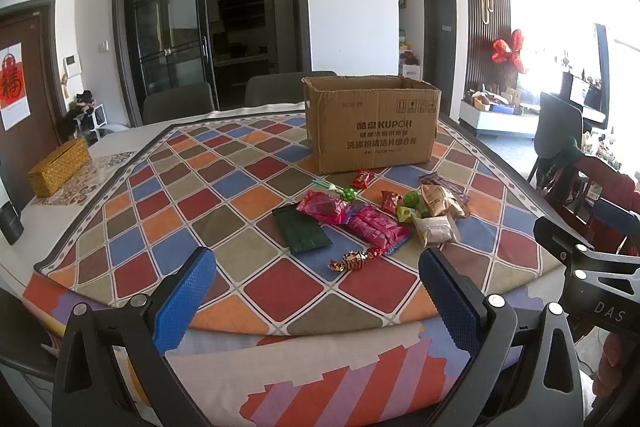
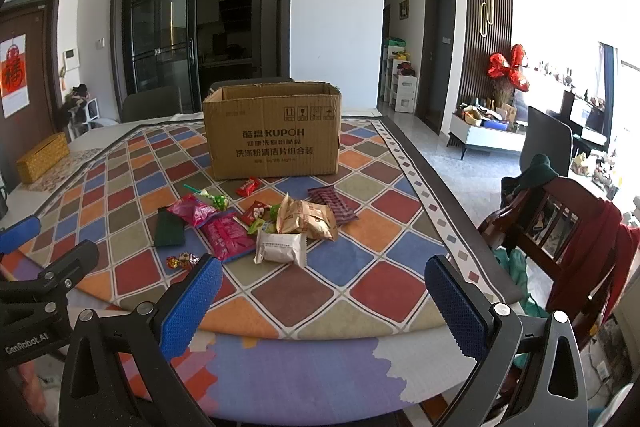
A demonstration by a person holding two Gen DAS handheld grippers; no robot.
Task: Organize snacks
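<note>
Many loose snacks, box waiting

Both tongs, left (image 1: 316, 287) and right (image 2: 322, 293), spread wide, holding nothing, hovering short of pile. Snacks (image 2: 276, 223) scattered on checked surface (image 2: 384, 291), just before open cardboard box (image 2: 272, 135). Probably light, crinkly, slippery wrappers; white packet (image 2: 280, 247) nearest right tongs. Best pinched across flat middle or sealed edge, gently.

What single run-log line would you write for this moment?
stage: start | left gripper: open, empty | right gripper: open, empty | snacks: loose on tablecloth | cardboard box: open, behind snacks
</note>
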